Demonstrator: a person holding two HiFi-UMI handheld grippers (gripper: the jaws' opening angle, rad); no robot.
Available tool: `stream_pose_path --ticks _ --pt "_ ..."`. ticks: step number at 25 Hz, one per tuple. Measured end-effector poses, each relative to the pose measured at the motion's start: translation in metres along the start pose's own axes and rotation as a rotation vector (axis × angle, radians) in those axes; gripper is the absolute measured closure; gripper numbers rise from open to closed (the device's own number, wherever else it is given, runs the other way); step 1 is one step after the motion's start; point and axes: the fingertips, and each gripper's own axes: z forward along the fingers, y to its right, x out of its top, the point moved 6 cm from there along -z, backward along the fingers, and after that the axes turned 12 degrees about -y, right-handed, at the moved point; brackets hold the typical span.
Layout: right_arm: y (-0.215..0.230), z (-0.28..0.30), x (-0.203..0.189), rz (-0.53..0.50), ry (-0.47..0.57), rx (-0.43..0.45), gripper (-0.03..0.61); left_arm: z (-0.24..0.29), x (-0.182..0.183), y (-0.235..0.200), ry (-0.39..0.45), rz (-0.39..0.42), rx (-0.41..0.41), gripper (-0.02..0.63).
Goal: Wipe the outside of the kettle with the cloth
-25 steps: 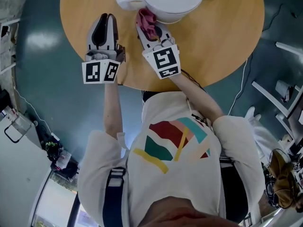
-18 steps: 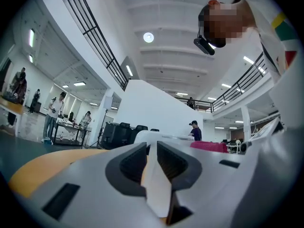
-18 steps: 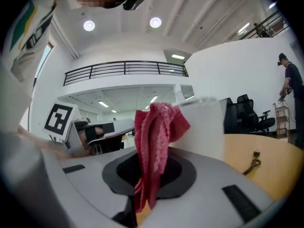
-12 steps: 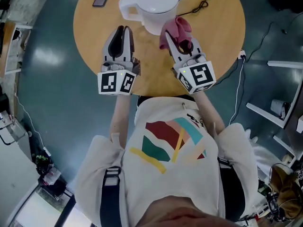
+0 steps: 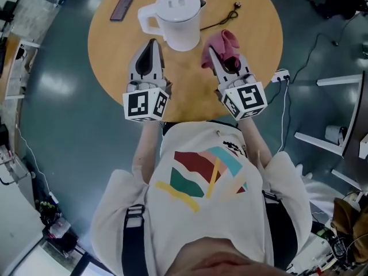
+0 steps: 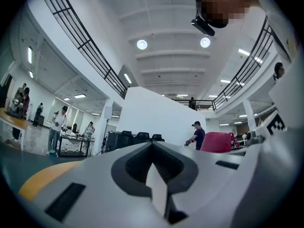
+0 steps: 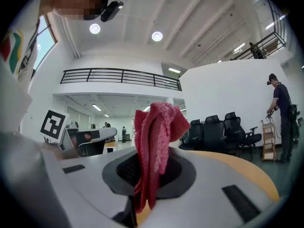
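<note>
We hold both tools over the counter, with the kettle standing apart from the cloth.

Our right tool [image 5: 222, 57] is clamped on the pink cloth [image 5: 222, 41], which bunches up out of its jaws and hangs down between them in the right gripper view. Our left tool's [image 5: 152, 43] jaws have just been closing and now meet with nothing between them. The white kettle [image 5: 177, 17] stands upright on the round wooden counter [image 5: 256, 36] beyond the two tools. Its lid is on and its handle points to the left of the head view. The cloth is near the kettle's right side but does not touch it. A dark phone [image 5: 121, 8] lies left of the kettle, and a black cord [image 5: 223, 17] trails off to its right.
</note>
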Motion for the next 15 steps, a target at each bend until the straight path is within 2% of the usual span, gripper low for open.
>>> stream_pose_path --ticks 15 --pt "0.019 -0.015 0.003 0.011 0.015 -0.004 0.540 0.009 0.000 0.034 -0.045 0.080 -0.025 0.571"
